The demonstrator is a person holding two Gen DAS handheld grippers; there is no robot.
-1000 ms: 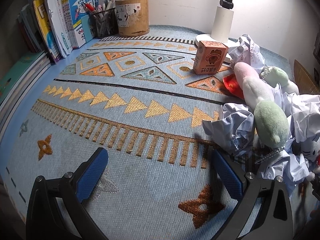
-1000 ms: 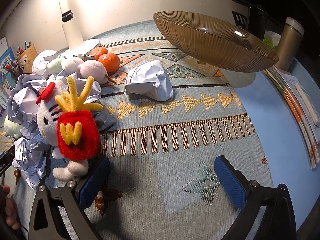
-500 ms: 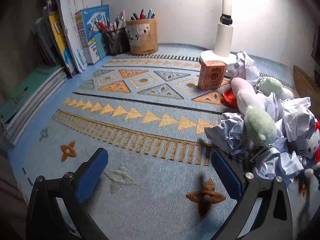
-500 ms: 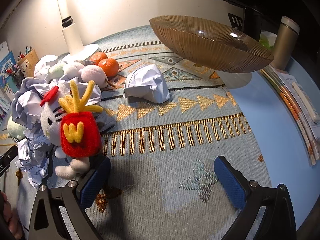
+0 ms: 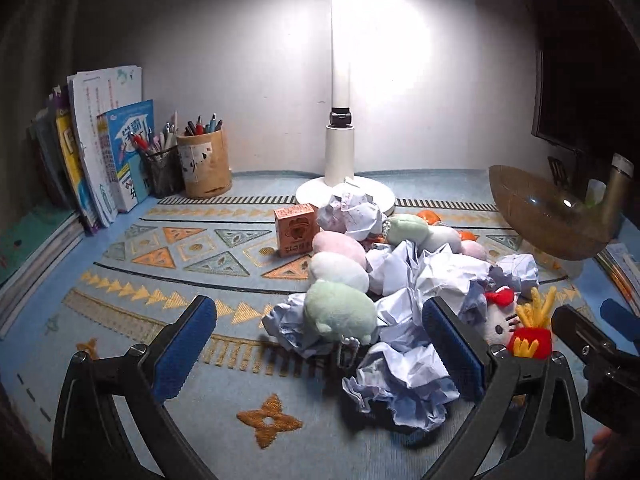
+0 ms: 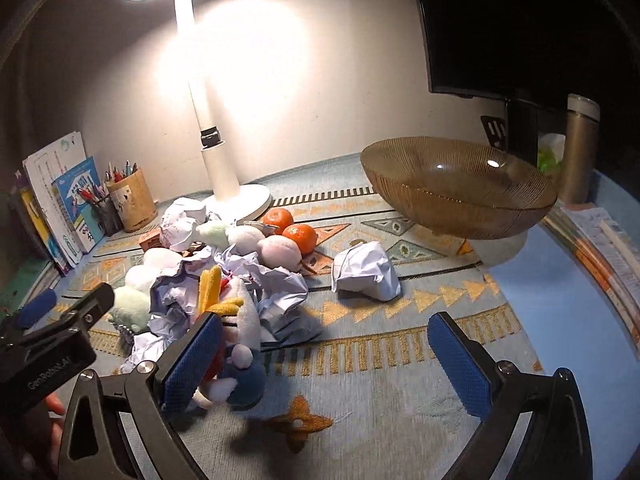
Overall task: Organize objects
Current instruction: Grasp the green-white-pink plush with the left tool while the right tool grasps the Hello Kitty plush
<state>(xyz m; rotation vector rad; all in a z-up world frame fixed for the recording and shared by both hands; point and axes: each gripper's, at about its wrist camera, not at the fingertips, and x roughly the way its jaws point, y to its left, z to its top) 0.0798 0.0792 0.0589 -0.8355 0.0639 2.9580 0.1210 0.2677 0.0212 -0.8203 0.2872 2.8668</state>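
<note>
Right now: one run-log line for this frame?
left gripper: open, empty | right gripper: open, empty | paper/plush pile: unsorted on mat | bowl: empty

The right gripper [image 6: 324, 356] hangs wide open over the patterned blue woven mat [image 6: 400, 380], its left pad beside a white cat plush [image 6: 244, 320]. Crumpled white paper balls [image 6: 366, 276], two oranges [image 6: 300, 236] and a ribbed amber glass bowl [image 6: 460, 188] lie beyond.
</note>
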